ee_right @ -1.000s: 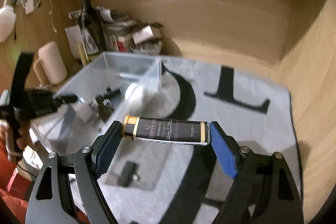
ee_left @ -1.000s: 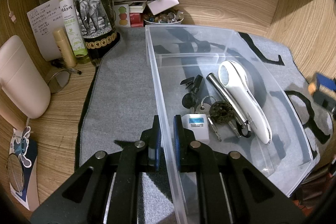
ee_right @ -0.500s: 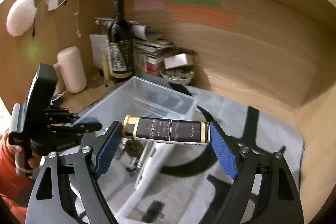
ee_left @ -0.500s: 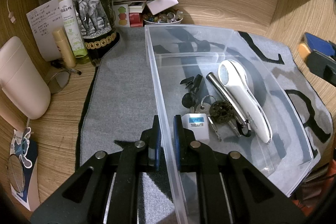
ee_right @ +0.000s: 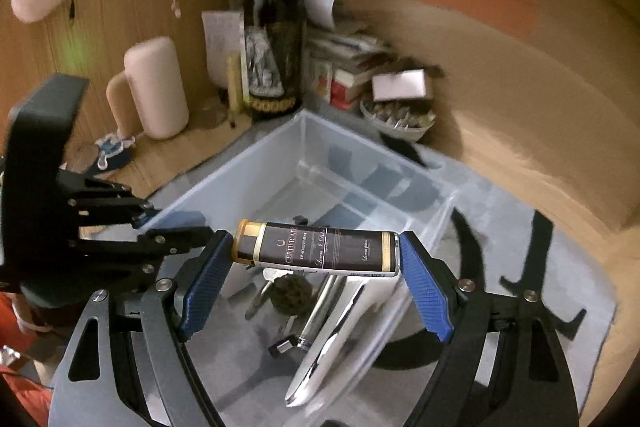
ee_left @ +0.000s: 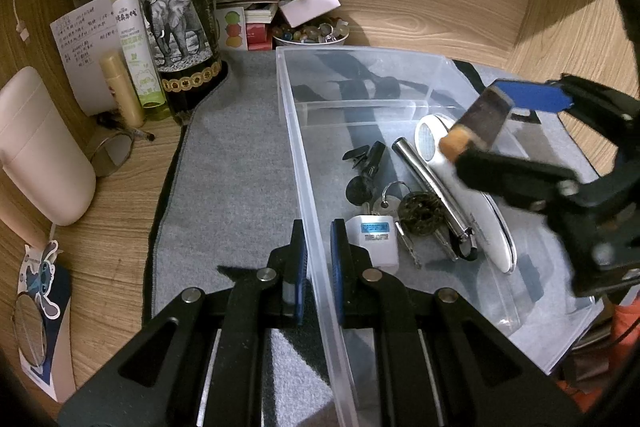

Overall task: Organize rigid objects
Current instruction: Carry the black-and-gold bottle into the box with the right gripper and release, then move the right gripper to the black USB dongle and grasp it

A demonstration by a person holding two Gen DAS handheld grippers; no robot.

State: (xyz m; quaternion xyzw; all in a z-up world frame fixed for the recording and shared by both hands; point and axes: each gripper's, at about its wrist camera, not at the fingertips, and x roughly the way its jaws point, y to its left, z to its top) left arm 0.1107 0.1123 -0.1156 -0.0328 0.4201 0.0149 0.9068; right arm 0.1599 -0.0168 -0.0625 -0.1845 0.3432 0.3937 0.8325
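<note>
right gripper: jaws wide, clamping dark gold-capped tube end to end | tube: above clear bin, over white device and keys | left gripper: pinched on bin's left wall, near end

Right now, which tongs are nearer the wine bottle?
Left. The left tongs clamp the bin wall, on the side towards the wine bottle; the right tongs hover over the bin's far side.

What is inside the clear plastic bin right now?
In the clear bin: a white handheld device, silver pen, key bunch, white tag and black clips. The far compartment looks empty. The incoming hand-held gripper hides part of the device.
</note>
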